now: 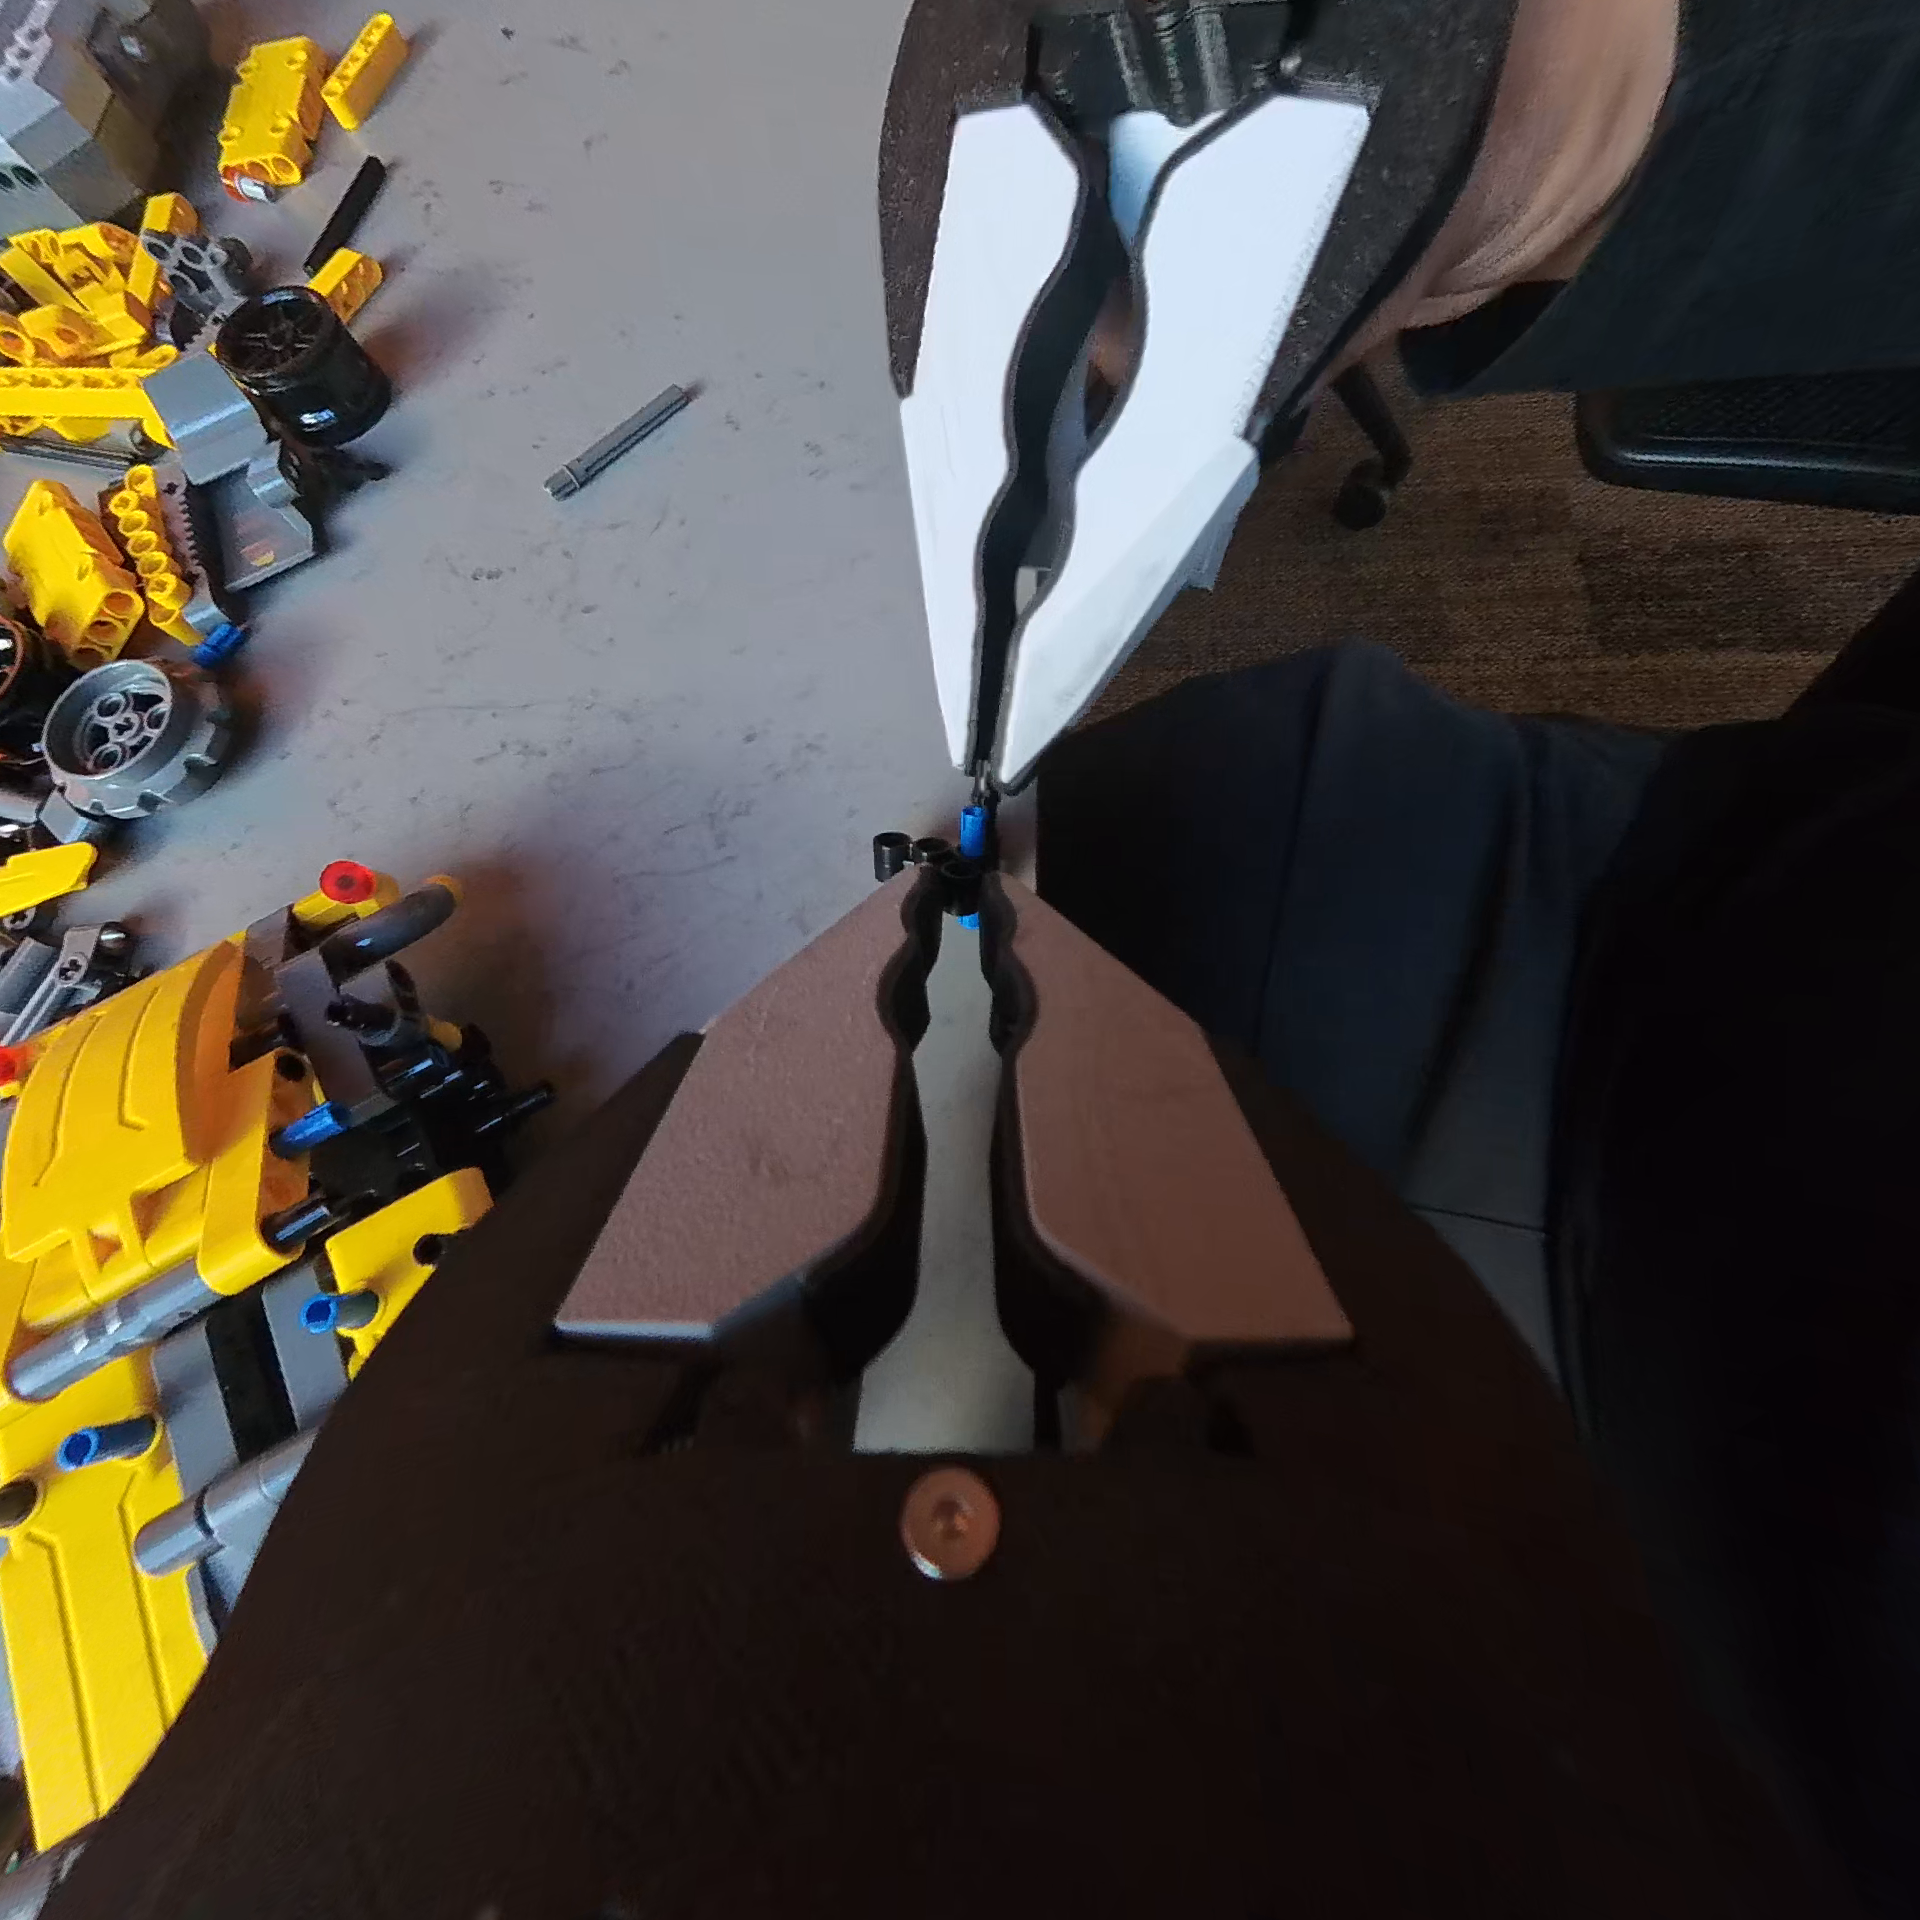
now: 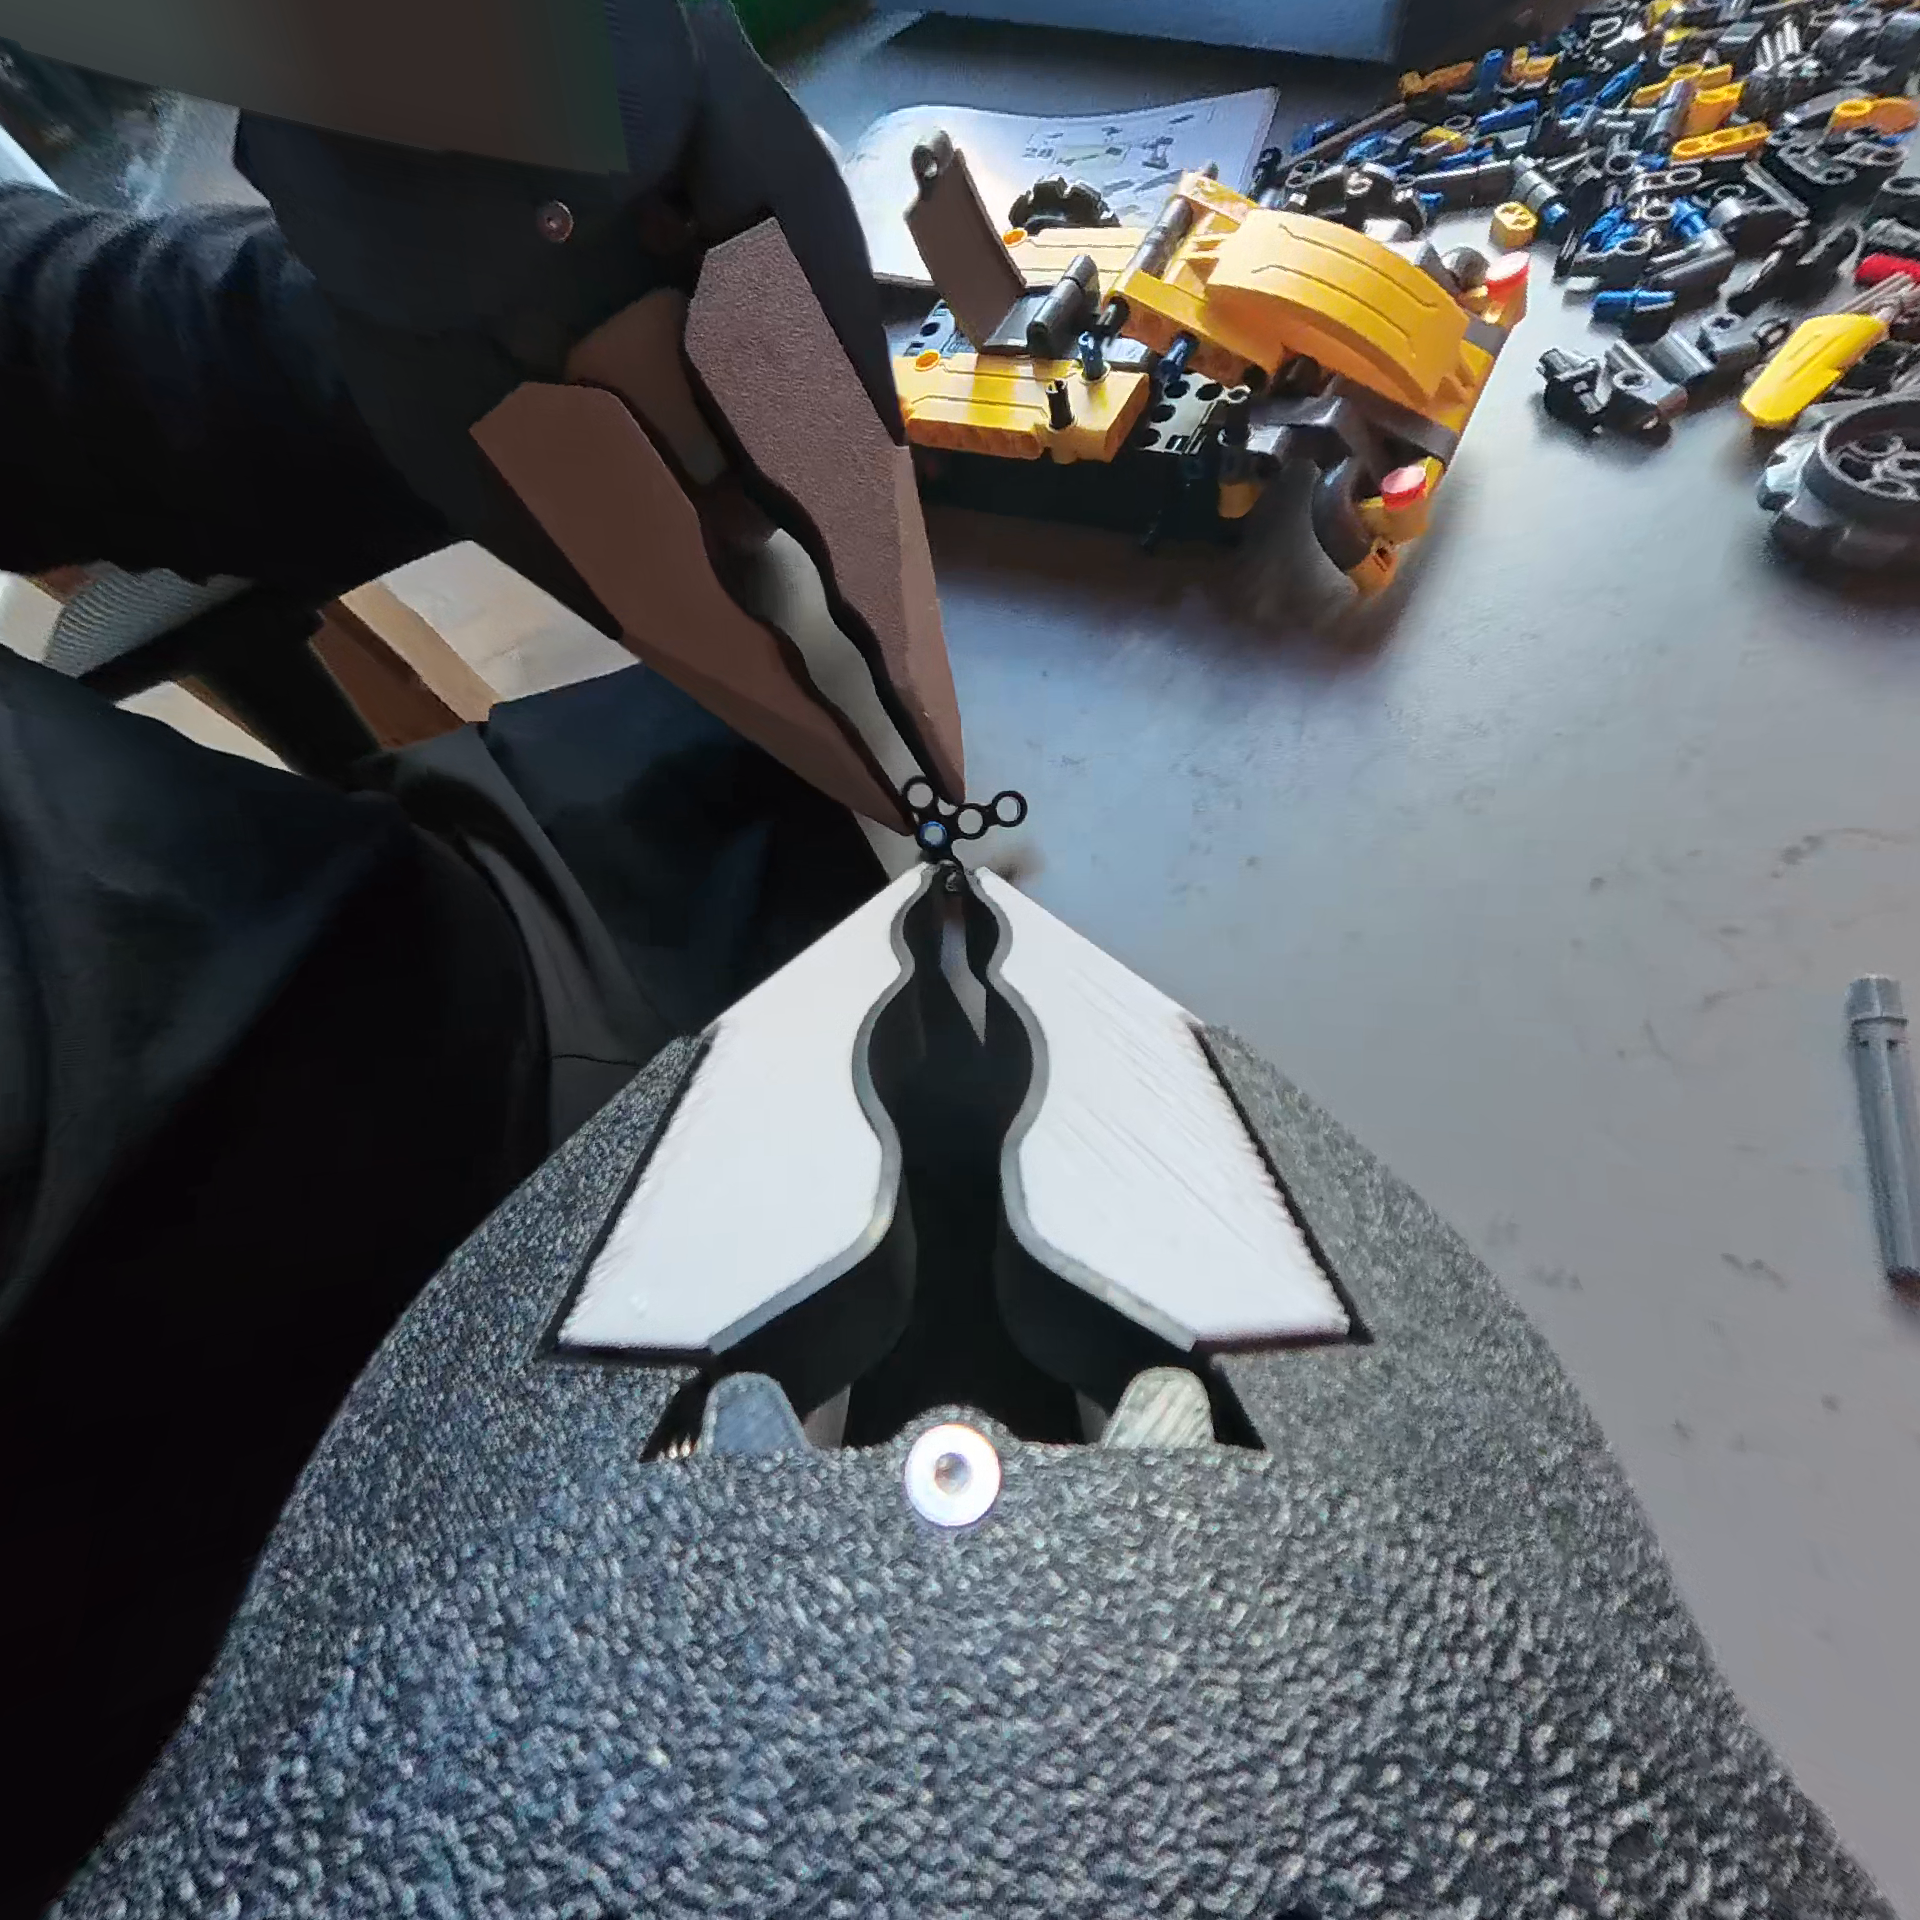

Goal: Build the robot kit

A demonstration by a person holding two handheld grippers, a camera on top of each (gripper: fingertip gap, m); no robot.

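Brown left claw clamps a black multi-hole connector at the desk edge. White right claw pinches a blue pin seated in it. Pin's lower end is mostly hidden.

Left tongs brown, right tongs white, pointed tip to tip, nearly meeting, both pinched almost closed over tiny parts.

The left gripper is showing brown wavy-edged fingers on a dark body with one screw. The right gripper is wearing white fingers on a speckled black shell; the person is wearing dark sleeves.
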